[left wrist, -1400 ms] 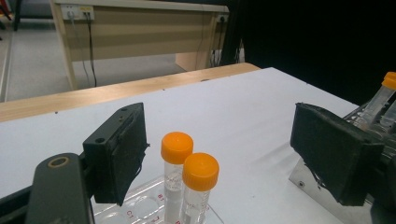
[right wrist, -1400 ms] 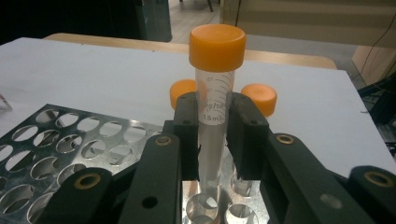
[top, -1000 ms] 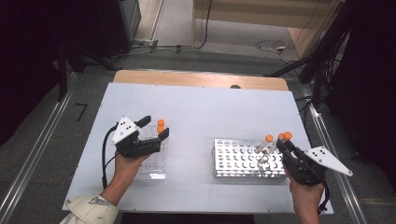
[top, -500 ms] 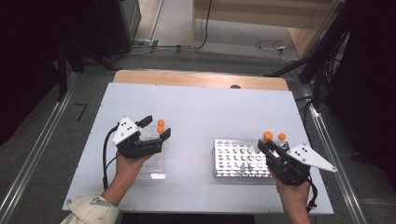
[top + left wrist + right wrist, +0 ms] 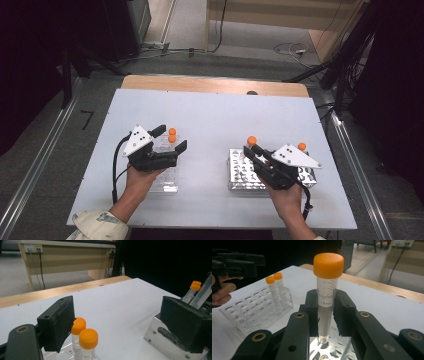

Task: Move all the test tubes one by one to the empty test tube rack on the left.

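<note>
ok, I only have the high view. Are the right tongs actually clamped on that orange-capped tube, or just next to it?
Observer: Clamped. In the right gripper view the right tongs squeeze the tube from both sides, just under its cap.
Operator: Is it out of the metal rack?
Observer: Its tip hangs right above the metal rack; I cannot tell whether it has cleared the hole.
Operator: And the left tongs?
Observer: Open. In the left gripper view the left tongs stand wide apart, with two capped tubes in the clear rack next to one jaw.
</note>
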`<state>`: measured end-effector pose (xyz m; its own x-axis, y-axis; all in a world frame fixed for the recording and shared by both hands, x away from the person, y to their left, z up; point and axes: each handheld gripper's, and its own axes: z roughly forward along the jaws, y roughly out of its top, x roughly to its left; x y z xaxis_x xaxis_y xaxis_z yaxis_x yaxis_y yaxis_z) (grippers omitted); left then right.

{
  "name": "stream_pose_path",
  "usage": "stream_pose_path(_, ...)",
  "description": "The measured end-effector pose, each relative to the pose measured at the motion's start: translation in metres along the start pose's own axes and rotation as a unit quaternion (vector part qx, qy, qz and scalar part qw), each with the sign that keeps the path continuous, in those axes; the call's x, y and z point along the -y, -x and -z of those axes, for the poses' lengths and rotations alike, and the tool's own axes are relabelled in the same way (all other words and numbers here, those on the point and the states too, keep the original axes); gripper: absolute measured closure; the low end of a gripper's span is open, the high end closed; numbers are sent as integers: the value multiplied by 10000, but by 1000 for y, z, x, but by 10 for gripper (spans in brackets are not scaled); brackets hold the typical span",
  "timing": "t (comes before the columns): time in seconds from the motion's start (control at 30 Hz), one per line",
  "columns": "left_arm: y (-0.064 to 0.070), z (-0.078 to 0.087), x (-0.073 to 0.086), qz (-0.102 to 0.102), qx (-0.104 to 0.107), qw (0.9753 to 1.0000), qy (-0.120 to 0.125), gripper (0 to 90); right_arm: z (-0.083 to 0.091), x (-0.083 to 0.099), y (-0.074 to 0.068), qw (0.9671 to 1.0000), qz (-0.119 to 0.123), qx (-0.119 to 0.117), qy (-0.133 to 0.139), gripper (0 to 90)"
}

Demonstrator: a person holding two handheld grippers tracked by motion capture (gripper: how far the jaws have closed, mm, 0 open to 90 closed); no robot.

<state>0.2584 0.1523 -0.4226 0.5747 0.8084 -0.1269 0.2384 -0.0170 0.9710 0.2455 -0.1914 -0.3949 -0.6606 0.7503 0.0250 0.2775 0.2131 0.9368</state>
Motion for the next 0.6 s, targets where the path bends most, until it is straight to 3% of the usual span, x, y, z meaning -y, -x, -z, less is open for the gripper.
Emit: stream_pose_path(0.6,4,-1,0,48,198,9998,26,168,-44,0,-24,9988,160,-389,-255,724)
